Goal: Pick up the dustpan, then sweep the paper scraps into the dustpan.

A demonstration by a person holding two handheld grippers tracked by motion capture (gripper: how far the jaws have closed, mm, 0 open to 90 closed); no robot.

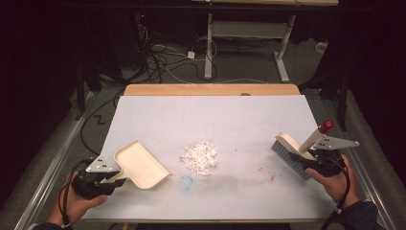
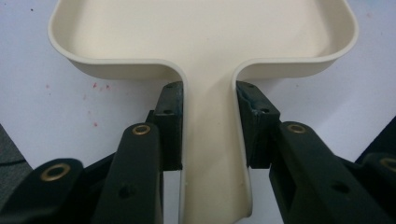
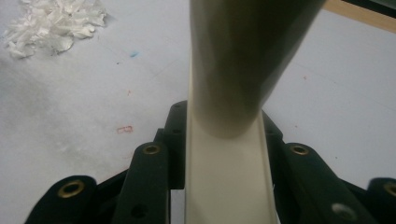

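My left gripper [image 2: 208, 126] clamps the flat handle of the smooth cream plastic dustpan [image 1: 140, 164] near the bench's [image 1: 210, 115] front-left corner; my right gripper [image 3: 224, 140] grips the cream, grey-bristled brush [image 1: 293, 152] by its right edge; crumpled white paper scraps [image 1: 199, 157] heap mid-bench.

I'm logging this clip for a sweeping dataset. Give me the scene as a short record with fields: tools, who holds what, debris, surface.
left gripper: shut on the dustpan's handle
dustpan: cream plastic, lying on the table's left side, open edge toward the pile
right gripper: shut on the brush's handle
brush: cream, grey bristles down on the table's right side, red-tipped handle tilted up
debris: pile of white scraps, mid-table between both tools, touching neither
surface: white table cover, faint red and blue marks
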